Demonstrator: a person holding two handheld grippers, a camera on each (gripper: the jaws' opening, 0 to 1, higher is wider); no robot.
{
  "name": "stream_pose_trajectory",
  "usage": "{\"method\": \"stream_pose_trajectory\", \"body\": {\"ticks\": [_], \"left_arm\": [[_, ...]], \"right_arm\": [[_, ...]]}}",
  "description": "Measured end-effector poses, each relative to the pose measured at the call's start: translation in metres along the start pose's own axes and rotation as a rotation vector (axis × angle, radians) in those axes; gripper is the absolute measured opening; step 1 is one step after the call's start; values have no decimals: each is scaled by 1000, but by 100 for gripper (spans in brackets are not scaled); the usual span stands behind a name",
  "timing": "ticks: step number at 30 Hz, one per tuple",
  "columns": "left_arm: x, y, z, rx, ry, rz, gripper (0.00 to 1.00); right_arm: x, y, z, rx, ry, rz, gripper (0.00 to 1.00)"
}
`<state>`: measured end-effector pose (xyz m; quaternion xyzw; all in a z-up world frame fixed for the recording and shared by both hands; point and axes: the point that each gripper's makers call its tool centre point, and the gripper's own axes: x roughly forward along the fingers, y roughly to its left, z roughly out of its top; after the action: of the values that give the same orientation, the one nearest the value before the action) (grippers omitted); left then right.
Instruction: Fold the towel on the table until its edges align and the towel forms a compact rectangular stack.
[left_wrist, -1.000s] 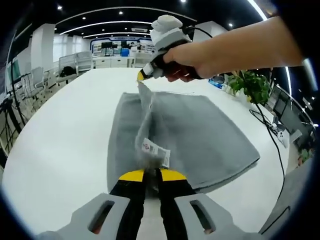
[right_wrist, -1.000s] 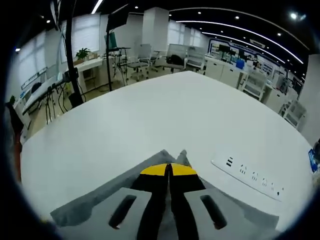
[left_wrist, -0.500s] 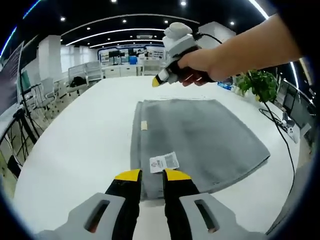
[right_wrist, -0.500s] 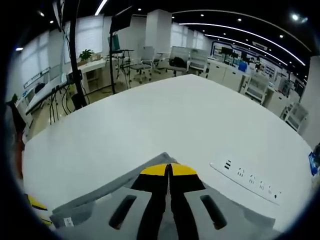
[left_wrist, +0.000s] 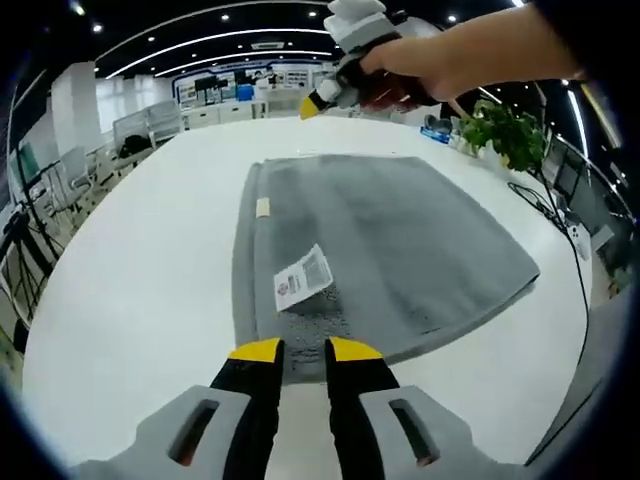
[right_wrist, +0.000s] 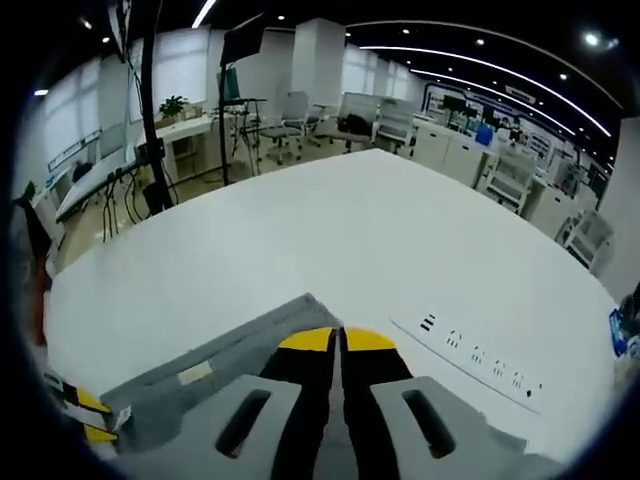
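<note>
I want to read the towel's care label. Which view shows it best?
The left gripper view: the white care label lies face up on the grey towel, just beyond the left claw. The right gripper view catches just a towel edge.

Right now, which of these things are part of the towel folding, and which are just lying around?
Part of the job:
- grey towel, lying flat with its white label up
- left gripper
- right gripper
- white table

Just lying around:
- socket strip set in the tabletop
- potted plant
- office chairs
</note>
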<state>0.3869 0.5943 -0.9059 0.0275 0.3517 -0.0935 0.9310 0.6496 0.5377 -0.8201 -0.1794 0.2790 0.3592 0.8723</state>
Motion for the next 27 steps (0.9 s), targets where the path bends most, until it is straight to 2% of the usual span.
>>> {"method": "stream_pose_trajectory", "body": {"ticks": [3,6,9,12,18,23,25,27], "left_arm": [[0,0,4,11,8,-2,18],[1,5,13,17,-20,3,18],[0,8,18,21,-23,7,18],[0,11,23,26,-32,9,18],[-3,11,27,33,-38,13,21],[-7,10,28,33,-42,11,23],[-8,10,30,35,-49,16,24],[-7,11,29,33,-44,16,27]], "right_arm": [[-8,-9,-8,-15,8,-4,7],[-16,-18,-17,-4,-7,-6,13],[-15,-41,-34,-6,11,-24,17],[-19,-56,-41,22,17,-28,20],[-35,-62,-44,52,1,-8,32],[-57,-64,-50,4,1,-18,37],[-62,-67,-51,26,-3,-19,40],[-68,-69,-52,36,-13,-23,47]]}}
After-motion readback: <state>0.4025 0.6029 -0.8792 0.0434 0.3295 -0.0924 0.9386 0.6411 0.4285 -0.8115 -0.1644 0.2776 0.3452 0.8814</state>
